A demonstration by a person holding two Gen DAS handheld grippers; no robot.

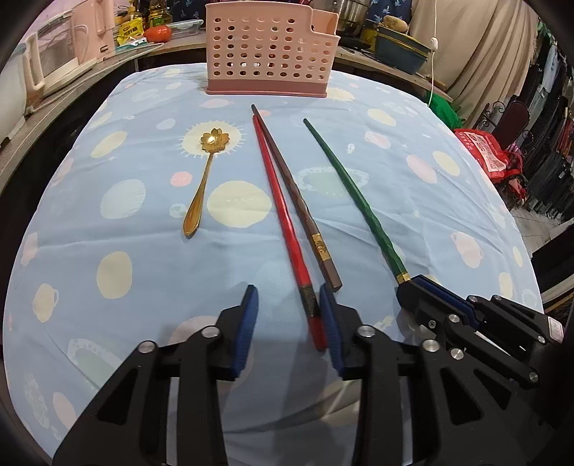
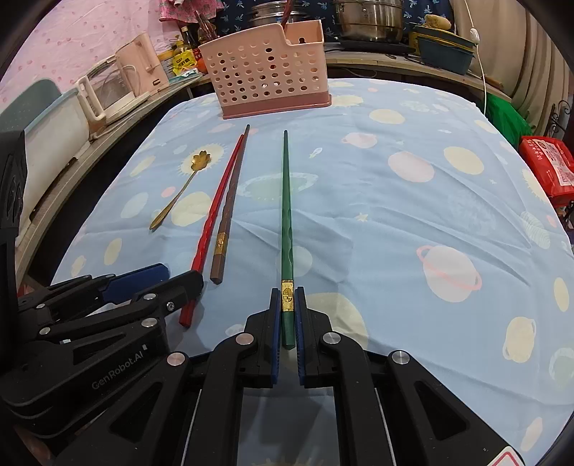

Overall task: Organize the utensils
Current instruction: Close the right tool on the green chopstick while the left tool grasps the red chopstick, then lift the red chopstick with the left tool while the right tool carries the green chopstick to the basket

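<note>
A: Where is the green chopstick (image 2: 286, 200) lying, and which way is it pointing?

B: It is lying flat on the blue tablecloth (image 2: 412, 222), its long axis running from 6 toward 12 o'clock in the right wrist view, thin tip aiming at the pink basket (image 2: 267, 71). The right claw (image 2: 287, 304) is pinching its thick end, blue pads pressing both sides at the gold band.

A: And the other pieces?

B: The red chopstick (image 1: 283, 222) and the brown chopstick (image 1: 294, 197) are lying side by side toward 9 o'clock of the green one, tips touching near the basket, thick ends splaying apart. The left claw (image 1: 288, 297) is spreading wide, with the red one's thick end sitting between its pads, close to the right-hand pad. The gold spoon (image 1: 202, 182) is resting further toward 9 o'clock, flower bowl pointing at 12.

A: Any writing?

B: "GenRobot.AI" is showing on the left claw's body, only in the right wrist view. The brown chopstick's gold band is carrying marks too small to read.

A: Anything else one view is adding?

B: The left wrist view is showing a tomato (image 1: 158, 34) at 11 o'clock; the right view is showing steel pots (image 2: 369, 18) behind the basket.
</note>
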